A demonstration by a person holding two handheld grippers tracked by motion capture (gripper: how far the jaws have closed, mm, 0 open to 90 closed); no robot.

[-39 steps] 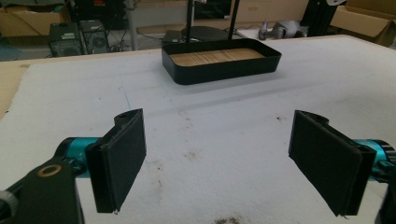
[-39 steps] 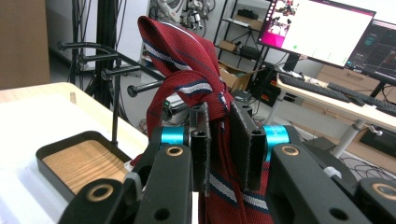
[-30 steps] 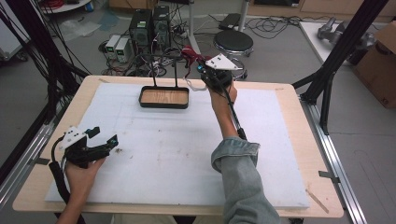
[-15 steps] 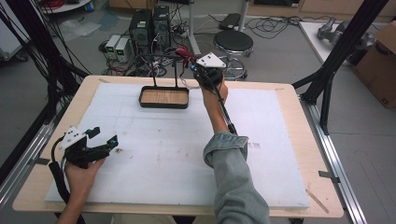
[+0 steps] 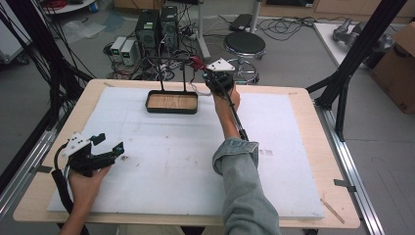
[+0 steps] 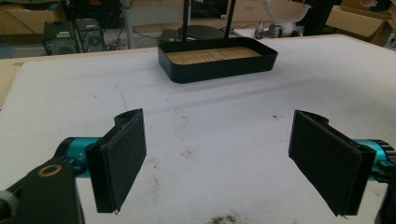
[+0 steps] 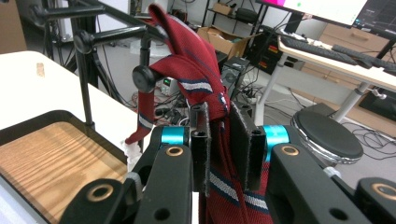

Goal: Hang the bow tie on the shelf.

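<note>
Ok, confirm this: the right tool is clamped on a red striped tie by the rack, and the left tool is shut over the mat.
Wrong on the left tool: its jaws stand wide open over the white mat, as the left gripper view shows. The right tool is indeed clamped on the red striped tie by the rack.

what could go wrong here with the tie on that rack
1. The right tongs are shut on the red tie, which is draped over the rack's black bar; pulling hard could tip the stand or drag its tray.
2. The tie could snag on the round knob it wraps past.
3. The left tongs sit open and far from the tray, so nothing steadies it.
</note>
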